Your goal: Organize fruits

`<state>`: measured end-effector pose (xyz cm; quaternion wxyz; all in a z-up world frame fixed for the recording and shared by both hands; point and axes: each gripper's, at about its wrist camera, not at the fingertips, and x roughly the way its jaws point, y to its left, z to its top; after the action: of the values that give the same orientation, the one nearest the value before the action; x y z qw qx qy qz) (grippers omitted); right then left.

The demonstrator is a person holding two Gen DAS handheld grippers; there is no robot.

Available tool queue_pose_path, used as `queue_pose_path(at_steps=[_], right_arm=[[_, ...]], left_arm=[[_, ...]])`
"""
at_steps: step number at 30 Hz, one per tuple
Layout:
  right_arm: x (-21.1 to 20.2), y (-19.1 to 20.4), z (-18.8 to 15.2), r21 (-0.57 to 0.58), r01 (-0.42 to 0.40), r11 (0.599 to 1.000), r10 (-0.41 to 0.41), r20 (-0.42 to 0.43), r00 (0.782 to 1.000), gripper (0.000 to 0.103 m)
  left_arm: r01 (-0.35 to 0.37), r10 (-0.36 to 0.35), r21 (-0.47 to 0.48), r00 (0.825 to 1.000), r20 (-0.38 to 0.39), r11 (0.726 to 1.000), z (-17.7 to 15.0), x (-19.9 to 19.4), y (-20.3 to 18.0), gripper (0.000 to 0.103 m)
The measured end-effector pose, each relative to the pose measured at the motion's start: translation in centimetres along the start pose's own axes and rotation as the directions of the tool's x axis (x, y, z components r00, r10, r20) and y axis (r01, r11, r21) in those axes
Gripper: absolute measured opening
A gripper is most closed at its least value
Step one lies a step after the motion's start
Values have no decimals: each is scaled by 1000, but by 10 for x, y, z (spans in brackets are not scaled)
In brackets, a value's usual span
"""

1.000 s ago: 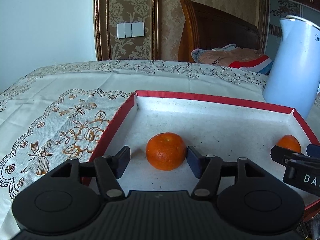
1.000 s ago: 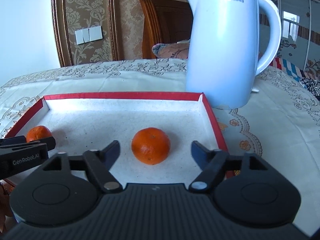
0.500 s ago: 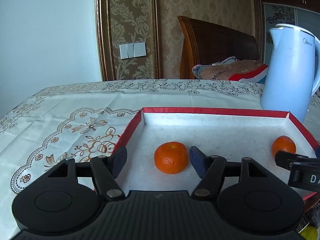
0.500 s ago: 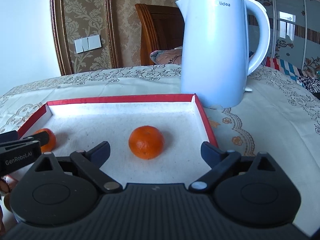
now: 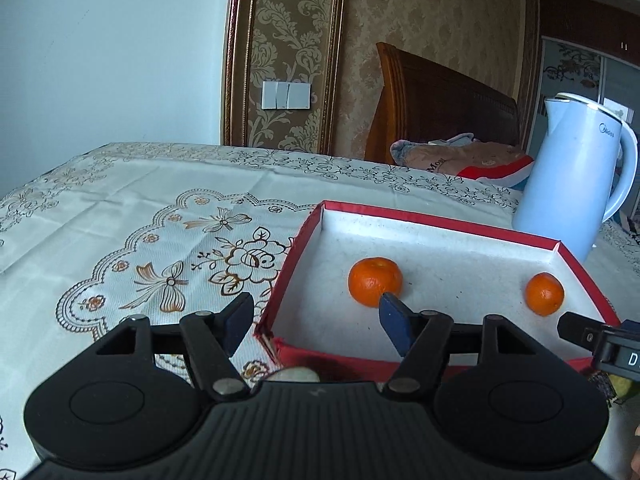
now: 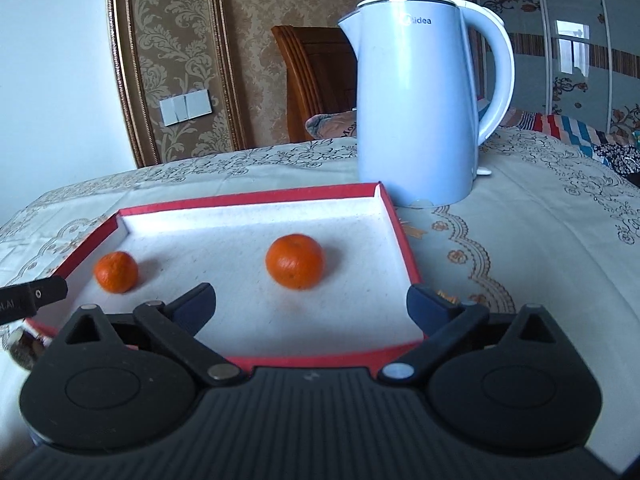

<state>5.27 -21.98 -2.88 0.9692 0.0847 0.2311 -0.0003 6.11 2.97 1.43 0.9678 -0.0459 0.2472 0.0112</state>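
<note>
Two oranges lie apart in a red-rimmed white tray (image 5: 440, 220). In the left wrist view one orange (image 5: 375, 281) lies at the tray's left and the other orange (image 5: 544, 293) at its right. My left gripper (image 5: 316, 320) is open and empty, raised above the tray's near left corner. In the right wrist view the same oranges show at left (image 6: 116, 271) and centre (image 6: 295, 260) of the tray (image 6: 248, 200). My right gripper (image 6: 312, 310) is open and empty, raised above the tray's near edge.
A pale blue kettle (image 6: 416, 100) stands just behind the tray's far right corner. The table has a floral cloth (image 5: 140, 220). A wooden chair (image 5: 436, 108) with bundled cloth stands behind the table. A pale round thing (image 5: 294, 374) peeks out below the left gripper.
Both grippers have pulled back and risen from the oranges, which stay in the tray. The left gripper has also shifted left, beyond the tray's left rim. The right jaws have opened wider.
</note>
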Motion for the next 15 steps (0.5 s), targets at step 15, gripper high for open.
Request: queue_pose_path(at_steps=[15], right_arm=[[-44, -11, -25, 27, -57, 998, 56, 23, 998, 103]], left_arm=[[11, -12, 37, 1000, 6, 999, -28, -36, 22, 76]])
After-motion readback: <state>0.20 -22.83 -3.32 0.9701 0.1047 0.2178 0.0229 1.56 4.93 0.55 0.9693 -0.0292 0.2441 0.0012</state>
